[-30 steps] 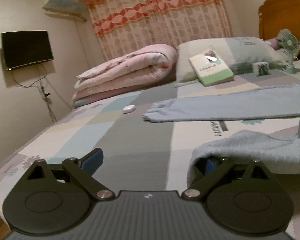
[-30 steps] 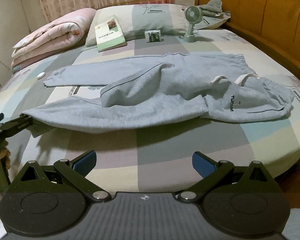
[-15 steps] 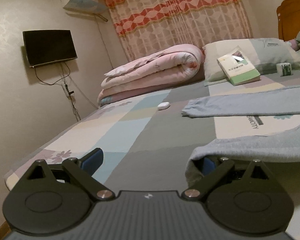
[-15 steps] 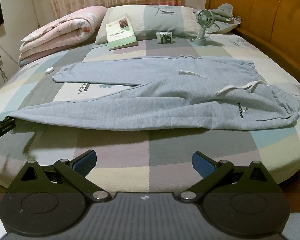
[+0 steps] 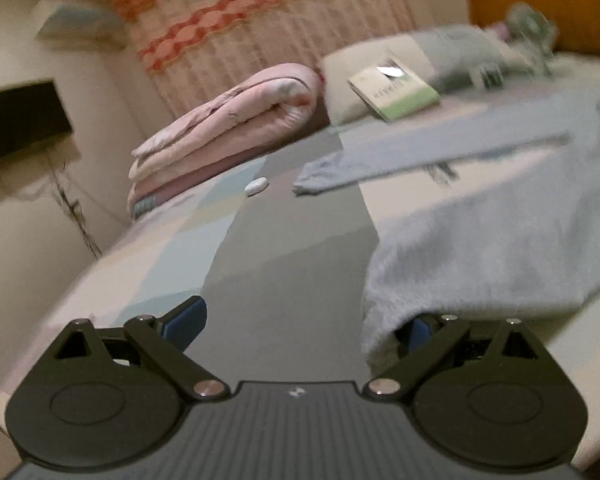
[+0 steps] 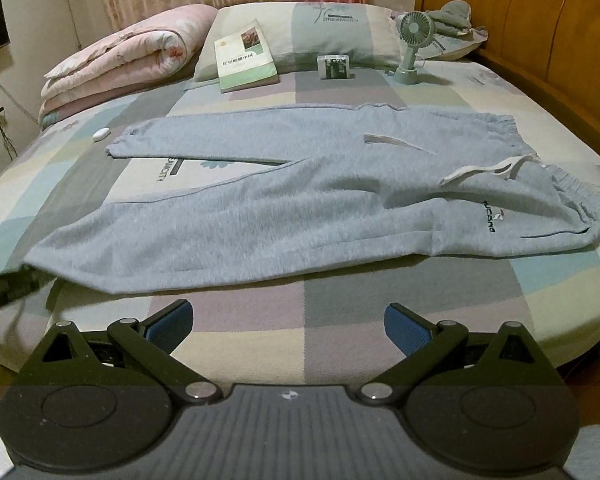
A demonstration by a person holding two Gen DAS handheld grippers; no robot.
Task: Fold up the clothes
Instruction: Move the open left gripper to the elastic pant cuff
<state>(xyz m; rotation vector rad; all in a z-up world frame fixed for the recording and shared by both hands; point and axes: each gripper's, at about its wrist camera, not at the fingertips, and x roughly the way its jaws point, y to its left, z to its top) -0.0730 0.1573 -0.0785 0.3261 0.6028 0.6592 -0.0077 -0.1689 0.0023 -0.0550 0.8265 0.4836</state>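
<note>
Sweatpants (image 6: 300, 200) of light grey fleece with a white drawstring lie spread flat across the patchwork-printed bed sheet (image 6: 380, 304), waistband toward the wooden headboard (image 6: 540, 40) and the nearer leg's cuff at the bed's left edge. The left gripper (image 5: 300, 320) has its jaws wide apart, its right finger tucked under that cuff, which drapes over it; the right gripper (image 6: 288, 320) hangs spread and empty just off the near bed edge. Beyond the sweatpants sit a rolled pink quilt (image 6: 124, 56), a green-and-white book (image 6: 246, 58) leaning on a pillow (image 6: 332, 28), and a small green desk fan (image 6: 414, 46).
</note>
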